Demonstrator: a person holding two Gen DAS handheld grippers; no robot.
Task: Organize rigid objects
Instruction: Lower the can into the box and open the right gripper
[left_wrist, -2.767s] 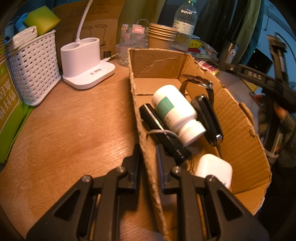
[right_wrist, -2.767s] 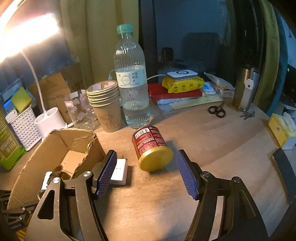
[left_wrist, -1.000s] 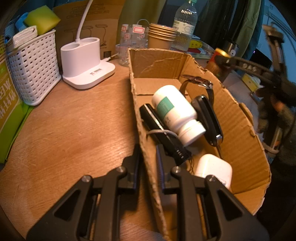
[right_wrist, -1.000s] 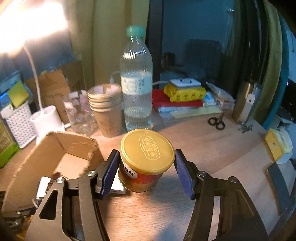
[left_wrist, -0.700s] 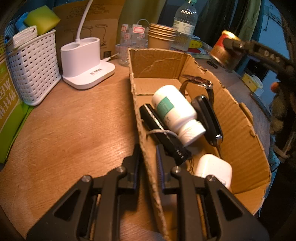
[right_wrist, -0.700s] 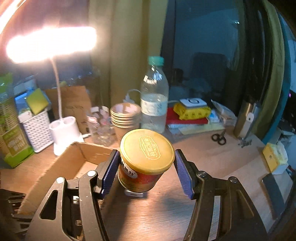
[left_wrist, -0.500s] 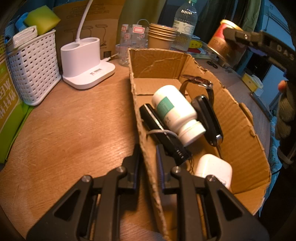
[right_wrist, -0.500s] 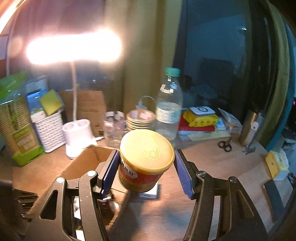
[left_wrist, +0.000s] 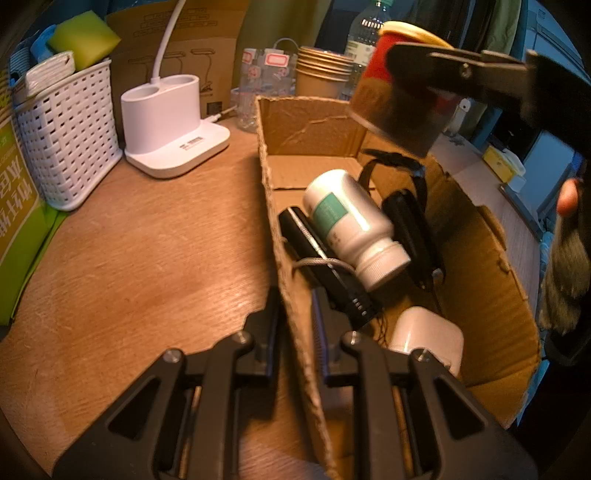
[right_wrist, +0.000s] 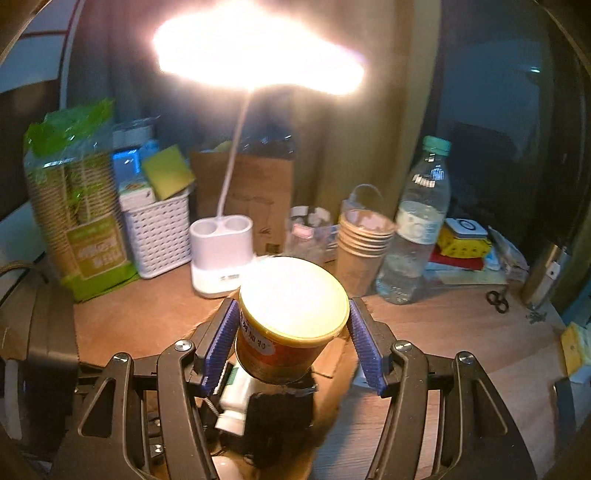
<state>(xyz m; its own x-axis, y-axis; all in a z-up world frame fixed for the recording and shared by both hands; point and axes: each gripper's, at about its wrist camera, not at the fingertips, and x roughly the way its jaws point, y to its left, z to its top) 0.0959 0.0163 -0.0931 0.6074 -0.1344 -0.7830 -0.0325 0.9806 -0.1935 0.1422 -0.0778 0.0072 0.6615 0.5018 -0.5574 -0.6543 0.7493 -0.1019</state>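
The right gripper is clamped on a red round tin with a yellow lid, held in the air above the open brown cardboard box. The left gripper is closed on the box's near wall. Inside lie a white plastic bottle and a black flashlight.

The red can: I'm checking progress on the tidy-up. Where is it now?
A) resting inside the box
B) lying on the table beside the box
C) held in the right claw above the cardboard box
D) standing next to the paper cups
C: the right claw grips the red can in the air over the cardboard box.
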